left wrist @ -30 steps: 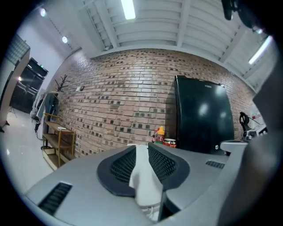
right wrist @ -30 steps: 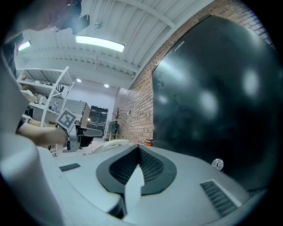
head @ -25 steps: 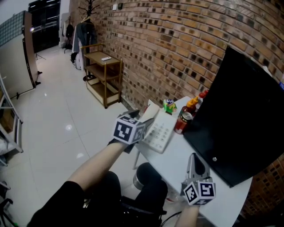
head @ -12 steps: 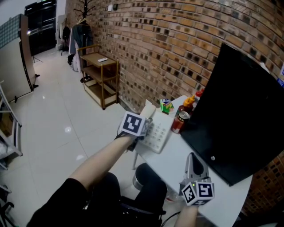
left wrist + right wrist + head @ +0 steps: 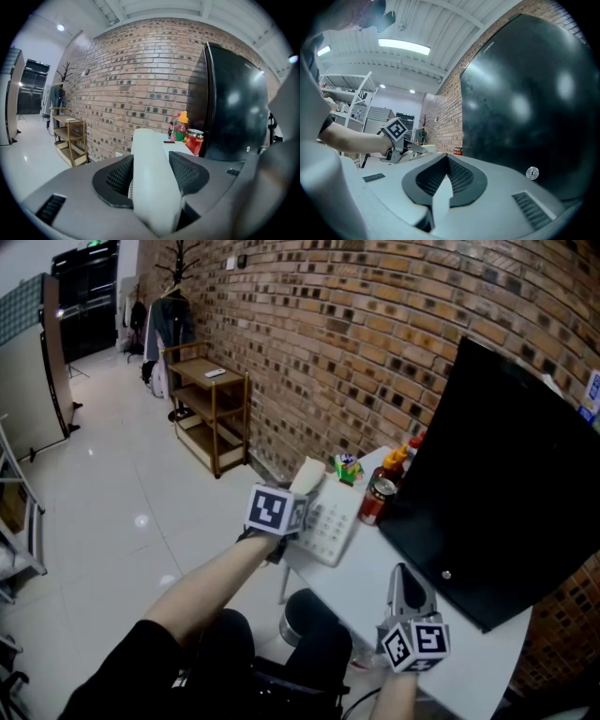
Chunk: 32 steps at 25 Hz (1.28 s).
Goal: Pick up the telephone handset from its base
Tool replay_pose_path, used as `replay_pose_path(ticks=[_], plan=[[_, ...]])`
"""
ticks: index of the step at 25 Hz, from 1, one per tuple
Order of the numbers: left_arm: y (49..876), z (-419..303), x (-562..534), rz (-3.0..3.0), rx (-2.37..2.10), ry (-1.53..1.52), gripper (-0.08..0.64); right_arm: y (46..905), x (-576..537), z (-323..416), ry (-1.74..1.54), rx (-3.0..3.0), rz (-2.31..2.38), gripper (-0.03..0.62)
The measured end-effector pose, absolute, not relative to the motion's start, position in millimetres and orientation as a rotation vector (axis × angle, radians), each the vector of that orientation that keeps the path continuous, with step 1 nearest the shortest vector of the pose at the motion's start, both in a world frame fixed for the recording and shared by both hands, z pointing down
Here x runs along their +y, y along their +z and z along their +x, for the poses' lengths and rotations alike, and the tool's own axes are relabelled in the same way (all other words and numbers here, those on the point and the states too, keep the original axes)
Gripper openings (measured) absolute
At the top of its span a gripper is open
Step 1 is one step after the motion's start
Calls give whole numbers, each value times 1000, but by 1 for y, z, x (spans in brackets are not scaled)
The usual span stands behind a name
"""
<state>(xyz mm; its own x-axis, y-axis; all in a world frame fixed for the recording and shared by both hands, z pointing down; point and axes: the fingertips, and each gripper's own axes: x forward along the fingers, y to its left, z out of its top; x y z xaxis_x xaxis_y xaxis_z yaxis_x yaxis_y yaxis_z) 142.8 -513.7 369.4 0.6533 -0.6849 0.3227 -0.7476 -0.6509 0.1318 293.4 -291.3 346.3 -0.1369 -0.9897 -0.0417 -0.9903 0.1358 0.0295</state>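
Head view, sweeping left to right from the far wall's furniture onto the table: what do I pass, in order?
wooden shelf unit → telephone → red can → black screen

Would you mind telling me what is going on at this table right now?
A person works two handheld grippers. The left gripper has just been closing its jaws, which now clamp the white telephone handset. The handset does not look lifted off its base yet, at the edge of the white table. The right gripper is shut and empty beside the black screen.
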Motion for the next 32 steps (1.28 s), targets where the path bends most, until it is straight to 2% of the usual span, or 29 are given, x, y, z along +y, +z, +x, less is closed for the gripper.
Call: replay_pose_path(ticks=[7,19,25,32], plan=[[323,115,-480,2727,-1007,-9,239,342,-288,287,123,2369,-2084,8],[237,24,-387,2827,-328,-782,239,333,-272,280,180,2394,-1985,8],[234,-20,-346,2875,-193,-965,239,328,-259,278,184,2419,-1891,8],[244,-27,-329,2849,-17,-1035,239,330,-256,278,191,2424,-1913,8]])
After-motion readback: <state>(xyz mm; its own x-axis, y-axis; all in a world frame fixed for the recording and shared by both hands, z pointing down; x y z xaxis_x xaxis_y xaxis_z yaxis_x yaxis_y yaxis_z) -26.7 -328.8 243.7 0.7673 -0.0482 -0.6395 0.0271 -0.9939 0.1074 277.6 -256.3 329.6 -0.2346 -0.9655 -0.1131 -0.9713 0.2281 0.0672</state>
